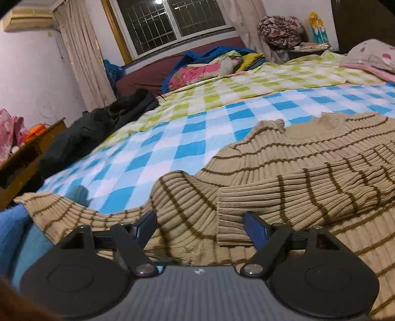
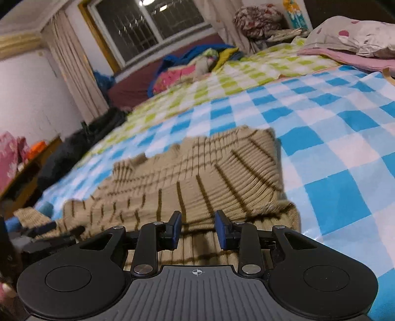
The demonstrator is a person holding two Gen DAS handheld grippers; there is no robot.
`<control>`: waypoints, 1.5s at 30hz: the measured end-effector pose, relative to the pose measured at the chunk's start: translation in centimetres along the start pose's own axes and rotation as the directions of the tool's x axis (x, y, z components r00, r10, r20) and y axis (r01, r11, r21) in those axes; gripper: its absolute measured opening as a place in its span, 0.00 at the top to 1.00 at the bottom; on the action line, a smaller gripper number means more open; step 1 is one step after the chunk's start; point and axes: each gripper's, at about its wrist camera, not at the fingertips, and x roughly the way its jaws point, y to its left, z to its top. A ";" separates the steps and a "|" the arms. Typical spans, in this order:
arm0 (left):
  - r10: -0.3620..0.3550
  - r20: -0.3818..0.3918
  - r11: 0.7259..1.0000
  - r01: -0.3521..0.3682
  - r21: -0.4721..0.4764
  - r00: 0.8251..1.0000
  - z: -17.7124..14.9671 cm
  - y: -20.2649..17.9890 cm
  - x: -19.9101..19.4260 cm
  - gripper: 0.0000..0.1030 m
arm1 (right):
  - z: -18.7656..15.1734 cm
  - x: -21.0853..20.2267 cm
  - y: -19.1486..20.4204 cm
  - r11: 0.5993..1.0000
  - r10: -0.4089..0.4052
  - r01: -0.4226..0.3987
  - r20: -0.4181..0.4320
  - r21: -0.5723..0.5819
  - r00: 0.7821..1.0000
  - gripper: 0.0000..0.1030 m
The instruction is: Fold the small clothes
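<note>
The left gripper (image 1: 200,228) is hanging low over the tan striped sweater (image 1: 296,172), its blue-padded fingers (image 1: 254,229) spread wide with nothing pinched between them; a folded sleeve cuff and a bunched hump of knit are lying in the gap, untouched by the pads as far as I can see. The right gripper (image 2: 198,228) is hovering over the same sweater (image 2: 197,177) near its lower right corner, its jaws standing partly apart and released, with ribbed fabric passing beneath them rather than clamped.

The sweater is lying spread on the blue-checked sheet (image 1: 172,148), its sleeves folded inward across the body. Beyond the sweater, the sheet is giving way to a green-checked blanket (image 1: 246,84). To the sweater's far left a heap of dark clothing (image 1: 98,128) is slumping at the bed's edge. Behind the sweater, a pile of bright bedding (image 1: 212,66) is resting under the barred window (image 1: 172,22), and a spotted pillow (image 2: 350,37) is sitting at the far right.
</note>
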 end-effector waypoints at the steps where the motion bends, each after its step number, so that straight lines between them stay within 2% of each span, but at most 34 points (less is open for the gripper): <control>1: 0.013 0.002 1.000 -0.013 0.012 1.000 0.0 -0.2 -0.2 0.20 | 0.2 -0.3 -0.4 1.000 -0.012 0.012 0.023 0.013 1.000 0.70; 3: 0.023 0.005 0.999 -0.023 0.029 1.000 0.0 -0.4 -0.7 0.21 | 0.4 -1.1 -1.4 0.999 -0.032 0.030 0.060 0.033 0.998 0.70; 8: 0.008 0.011 1.000 -0.008 0.008 1.000 -0.2 0.1 -2.4 0.21 | -0.2 -2.1 -3.1 0.996 -0.046 0.042 0.050 0.076 0.998 0.70; 13: 0.062 -0.003 0.997 -0.062 -0.039 0.998 -1.0 1.7 -3.1 0.21 | -1.1 -1.3 -2.1 0.998 0.008 -0.009 0.016 0.067 1.000 0.70; 20: 0.115 -0.066 0.976 -0.125 -0.178 0.991 -2.2 6.6 -2.3 0.21 | -2.4 -0.7 2.0 0.995 0.099 -0.100 -0.030 -0.012 0.995 0.70; 23: 0.109 -0.106 0.951 -0.135 -0.279 0.988 -2.6 9.2 -1.6 0.21 | -3.0 0.0 3.6 0.991 0.129 -0.130 -0.062 -0.024 0.990 0.70; 25: 0.093 -0.124 0.920 -0.133 -0.369 0.988 -3.1 11.1 -1.2 0.21 | -3.4 0.4 4.5 0.988 0.146 -0.149 -0.080 -0.033 0.986 0.70; 27: 0.106 -0.134 0.896 -0.153 -0.418 0.985 -3.4 12.5 -0.7 0.21 | -3.5 0.7 5.3 0.986 0.159 -0.164 -0.093 -0.043 0.983 0.70; 29: 0.121 -0.133 0.870 -0.170 -0.463 0.984 -3.5 13.9 -0.3 0.21 | -3.6 0.9 6.0 0.982 0.172 -0.178 -0.104 -0.055 0.980 0.70; 31: 0.095 -0.112 0.838 -0.141 -0.528 0.989 -3.2 15.3 0.1 0.22 | -3.7 1.1 6.7 0.980 0.182 -0.190 -0.111 -0.066 0.977 0.70; 37: 0.103 -0.105 0.795 -0.146 -0.589 0.989 -2.2 16.5 2.5 0.25 | -3.7 1.2 7.8 0.976 0.197 -0.206 -0.120 -0.071 0.973 0.70; 40: 0.112 -0.112 0.776 -0.157 -0.611 0.987 -1.7 17.0 3.6 0.32 | -3.7 1.1 7.9 0.974 0.203 -0.213 -0.124 -0.072 0.971 0.70; 42: 0.124 -0.127 0.769 -0.177 -0.615 0.984 -1.4 17.3 4.3 0.52 | -3.7 1.2 8.0 0.974 0.204 -0.214 -0.127 -0.072 0.971 0.70; 44: 0.138 -0.151 0.759 -0.202 -0.619 0.979 -1.4 17.6 4.9 0.76 | -3.7 1.3 8.0 0.974 0.205 -0.214 -0.128 -0.069 0.970 0.70; 45: 0.130 -0.157 0.741 -0.201 -0.641 0.979 -1.6 18.0 5.0 0.80 | -3.7 1.2 8.0 0.974 0.205 -0.215 -0.128 -0.068 0.970 0.70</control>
